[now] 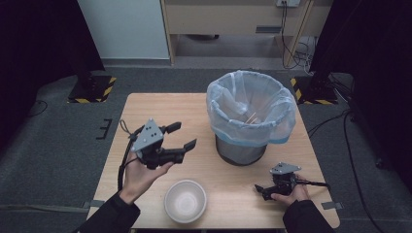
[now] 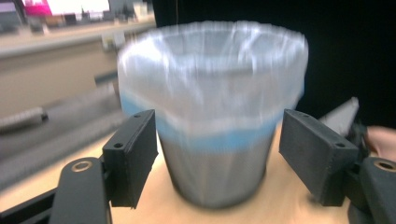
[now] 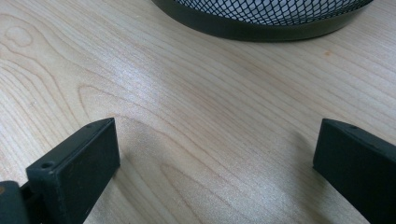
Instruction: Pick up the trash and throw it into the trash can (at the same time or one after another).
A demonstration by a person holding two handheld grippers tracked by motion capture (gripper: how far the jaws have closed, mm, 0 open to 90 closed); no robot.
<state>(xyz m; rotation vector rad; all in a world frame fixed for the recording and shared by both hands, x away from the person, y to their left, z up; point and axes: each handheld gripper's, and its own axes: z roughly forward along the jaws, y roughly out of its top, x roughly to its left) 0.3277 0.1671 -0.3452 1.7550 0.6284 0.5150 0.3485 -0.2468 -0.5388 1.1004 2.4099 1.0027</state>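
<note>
The left gripper [image 1: 183,137] hovered with wide, empty fingers left of the lined bin [image 1: 250,116]; the white bowl [image 1: 185,200] sat empty on the near bench [image 1: 160,104], likely already tipped out; the right gripper [image 1: 260,189] rested there, fingers wide.

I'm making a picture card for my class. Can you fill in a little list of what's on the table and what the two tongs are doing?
table: light wood
bin: mesh bin lined with a clear bag with a blue band, standing at the far right of the table
bowl: white bowl, empty, at the near edge
left tongs: open, nothing between them, raised and pointing at the bin
right tongs: open, nothing between them, low over the table near the bin's base
</note>
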